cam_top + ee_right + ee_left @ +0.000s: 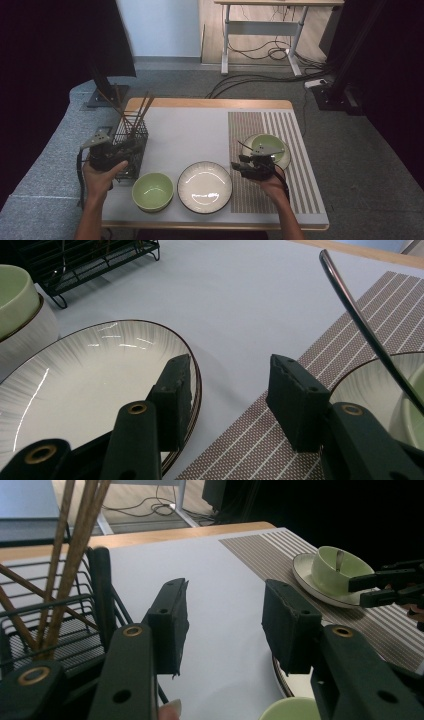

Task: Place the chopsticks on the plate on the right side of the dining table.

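My left gripper (124, 149) (225, 592) stands open and holds nothing, right beside a black wire basket (134, 134) (60, 625) with several wooden chopsticks (137, 112) (75, 545) standing in it. My right gripper (236, 166) (230, 370) is open too, low over the near edge of the striped placemat (280, 125) (300, 355). It sits between a white plate (205, 186) (90, 375) and a saucer (285, 157) (370, 385). On the saucer stands a green cup (268, 144) (340, 572) with a spoon handle (360, 320) leaning out.
A green bowl (152, 191) (15, 295) sits near the front edge, left of the plate. A white mat (190, 135) covers the table's middle. Behind the table are a desk frame (262, 30) and floor cables (260, 75).
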Demonstrator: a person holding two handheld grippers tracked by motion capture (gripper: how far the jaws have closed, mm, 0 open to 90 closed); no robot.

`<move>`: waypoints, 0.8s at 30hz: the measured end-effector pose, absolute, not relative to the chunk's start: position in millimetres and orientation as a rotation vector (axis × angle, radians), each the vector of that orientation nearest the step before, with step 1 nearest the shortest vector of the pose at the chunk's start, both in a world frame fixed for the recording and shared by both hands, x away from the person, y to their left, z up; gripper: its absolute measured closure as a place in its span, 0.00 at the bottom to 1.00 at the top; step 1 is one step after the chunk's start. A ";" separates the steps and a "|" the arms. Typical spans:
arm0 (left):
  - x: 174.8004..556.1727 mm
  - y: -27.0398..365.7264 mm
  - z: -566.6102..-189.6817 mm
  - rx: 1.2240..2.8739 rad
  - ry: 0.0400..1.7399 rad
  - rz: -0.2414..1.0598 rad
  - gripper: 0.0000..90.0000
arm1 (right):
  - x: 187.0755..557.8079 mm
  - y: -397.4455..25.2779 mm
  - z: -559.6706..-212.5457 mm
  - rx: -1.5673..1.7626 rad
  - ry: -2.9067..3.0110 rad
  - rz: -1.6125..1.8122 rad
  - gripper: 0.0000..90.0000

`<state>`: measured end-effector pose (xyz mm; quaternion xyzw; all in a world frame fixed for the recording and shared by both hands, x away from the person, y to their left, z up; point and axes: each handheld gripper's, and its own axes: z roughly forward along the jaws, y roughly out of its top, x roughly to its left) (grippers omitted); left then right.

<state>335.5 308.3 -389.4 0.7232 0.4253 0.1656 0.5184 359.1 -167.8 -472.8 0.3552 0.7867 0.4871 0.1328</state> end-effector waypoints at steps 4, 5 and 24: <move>340.2 316.0 -381.7 1.721 1.030 0.405 0.58 | 356.2 -168.1 -472.6 1.029 2.283 1.407 0.58; 342.0 318.4 -380.5 1.716 1.035 0.409 0.58 | 355.8 -168.2 -472.6 1.029 2.281 1.407 0.58; 370.6 341.5 -373.3 1.684 1.113 0.445 0.58 | 348.1 -179.4 -472.2 1.077 2.240 1.414 0.58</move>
